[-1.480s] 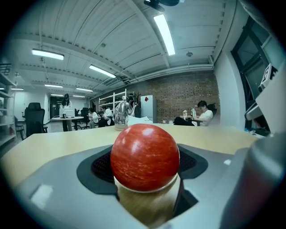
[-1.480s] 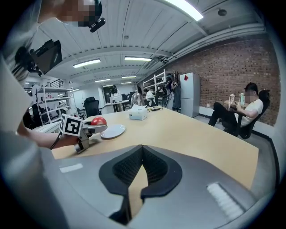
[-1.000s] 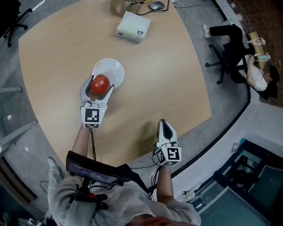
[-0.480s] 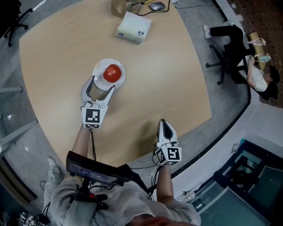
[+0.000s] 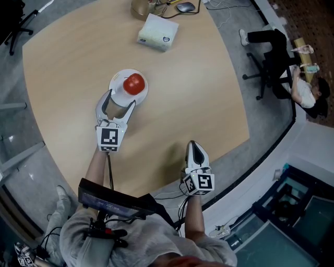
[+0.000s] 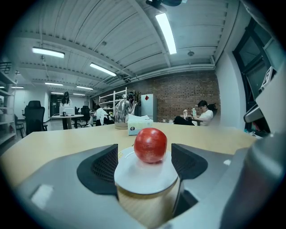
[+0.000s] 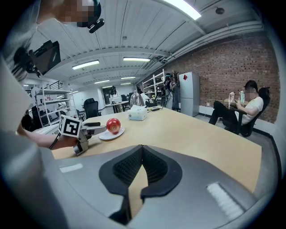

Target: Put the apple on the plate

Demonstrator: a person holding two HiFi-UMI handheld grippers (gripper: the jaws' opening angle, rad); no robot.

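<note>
A red apple (image 5: 134, 83) rests on the small white plate (image 5: 121, 90) on the wooden table. In the left gripper view the apple (image 6: 150, 145) sits on the plate (image 6: 145, 179) just beyond the jaw tips. My left gripper (image 5: 120, 100) is open, its fingers (image 6: 100, 166) spread either side of the plate's near rim, with nothing held. The right gripper (image 5: 192, 145) hovers near the table's front edge, shut and empty. From the right gripper view (image 7: 142, 166), the apple (image 7: 113, 125), the plate (image 7: 110, 134) and the left gripper (image 7: 91, 129) show far to the left.
A tissue box (image 5: 157, 32) lies at the back of the table, beside a metal pot (image 5: 141, 7) and a mouse (image 5: 185, 6). A person sits on an office chair (image 5: 271, 62) off the table's right side. The table's curved edge (image 5: 229, 151) runs near the right gripper.
A second ago the apple sat between the left jaws at the plate's near rim. It now lies further in on the plate, released. Neither gripper has shifted noticeably.
</note>
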